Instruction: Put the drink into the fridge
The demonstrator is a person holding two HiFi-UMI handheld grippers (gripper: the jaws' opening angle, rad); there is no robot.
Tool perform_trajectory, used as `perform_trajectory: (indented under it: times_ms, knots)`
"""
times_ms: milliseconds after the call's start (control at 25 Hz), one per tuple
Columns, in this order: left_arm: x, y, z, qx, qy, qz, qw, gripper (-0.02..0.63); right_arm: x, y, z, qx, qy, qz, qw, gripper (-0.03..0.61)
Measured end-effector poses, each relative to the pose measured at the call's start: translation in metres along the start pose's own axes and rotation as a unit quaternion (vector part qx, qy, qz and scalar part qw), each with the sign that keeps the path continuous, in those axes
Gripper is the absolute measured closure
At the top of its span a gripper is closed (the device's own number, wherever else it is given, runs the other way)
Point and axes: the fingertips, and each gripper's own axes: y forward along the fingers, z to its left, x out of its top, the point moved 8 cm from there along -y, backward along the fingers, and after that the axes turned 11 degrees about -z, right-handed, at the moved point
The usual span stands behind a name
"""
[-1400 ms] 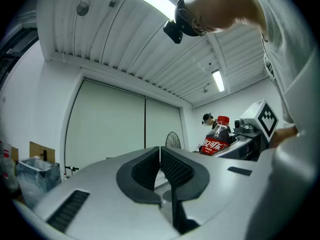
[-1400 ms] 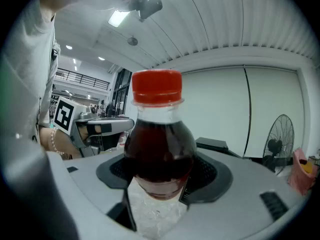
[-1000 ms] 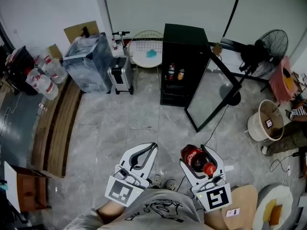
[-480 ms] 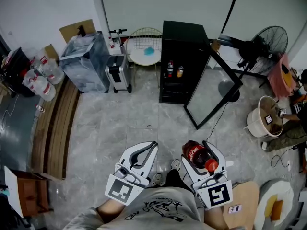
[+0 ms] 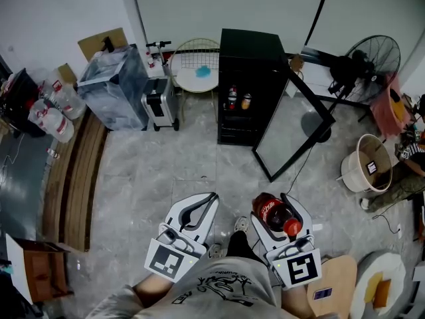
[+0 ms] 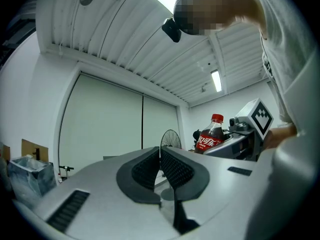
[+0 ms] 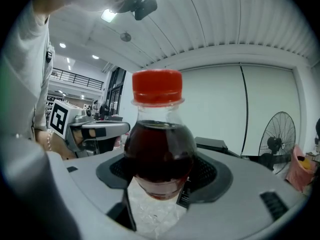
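The pads of the right gripper point(image 7: 161, 174) are clamped on the body of the drink point(image 7: 159, 149), a dark cola bottle with a red cap, held cap uppermost. The jaws of the left gripper point(image 6: 161, 165) are brought together with nothing between them. In the head view both are carried low in front of the person, well apart from the fridge point(image 5: 251, 65), whose door point(image 5: 292, 128) is swung open; two other bottles point(image 5: 232, 98) are seen on a shelf inside. The pick-up is judged done; the crossing of the floor point(image 5: 172, 158) and the placing inside are left.
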Motion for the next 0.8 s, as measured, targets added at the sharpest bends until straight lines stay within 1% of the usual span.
perform_trajectory:
  times_ms: [360, 800]
  knots:
    - [-0.014, 0.06, 0.012, 0.005, 0.004, 0.005, 1.0, 0.589, -0.008, 0.028, -0.058, 0.004, 0.003, 0.0, 1.0, 0.267]
    - [-0.032, 0.147, 0.02, 0.023, 0.004, 0.009, 0.9997, 0.589, -0.017, 0.058, -0.145, 0.016, 0.008, -0.005, 1.0, 0.267]
